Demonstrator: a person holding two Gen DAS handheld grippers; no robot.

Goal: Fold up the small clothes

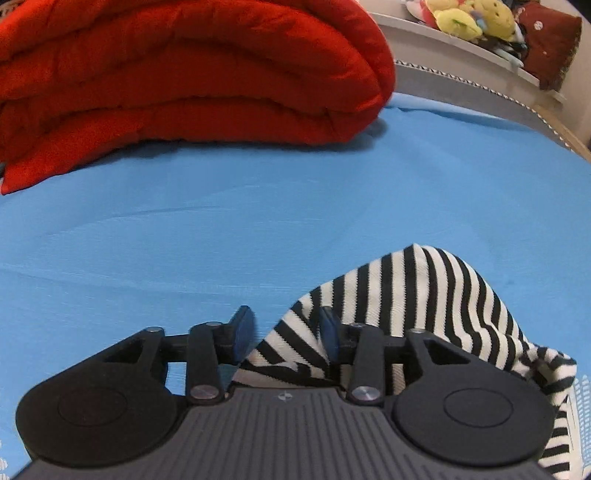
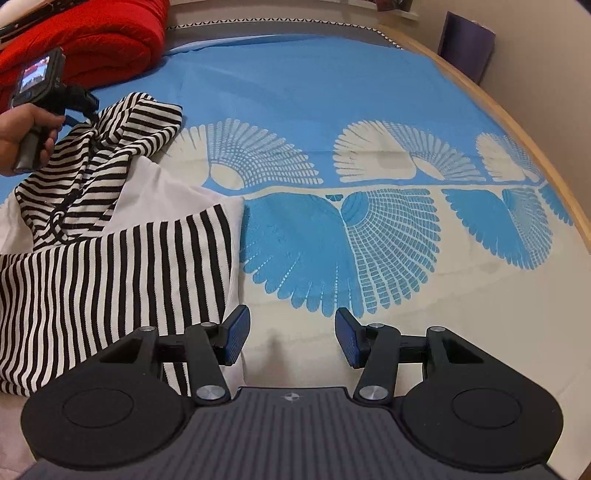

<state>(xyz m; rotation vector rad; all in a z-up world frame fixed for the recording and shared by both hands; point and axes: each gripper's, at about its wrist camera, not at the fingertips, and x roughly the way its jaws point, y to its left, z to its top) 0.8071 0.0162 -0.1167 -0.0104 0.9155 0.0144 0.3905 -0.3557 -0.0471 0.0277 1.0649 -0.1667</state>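
Observation:
A black-and-white striped garment (image 2: 110, 266) with a plain white panel lies on the blue bedsheet (image 2: 314, 92), partly bunched at its far end. In the left wrist view its striped cloth (image 1: 424, 295) rises in a peak between and over the jaws. My left gripper (image 1: 286, 332) has its jaws apart, with a fold of the cloth lying between them. It also shows in the right wrist view (image 2: 79, 99), held by a hand at the garment's far corner. My right gripper (image 2: 291, 334) is open and empty, just right of the garment's near edge.
A folded red quilt (image 1: 184, 74) lies at the far side of the bed. The sheet has a white-and-blue fan pattern (image 2: 369, 221). A wooden bed edge (image 2: 517, 122) curves along the right. A shelf with plush toys (image 1: 476, 18) stands beyond.

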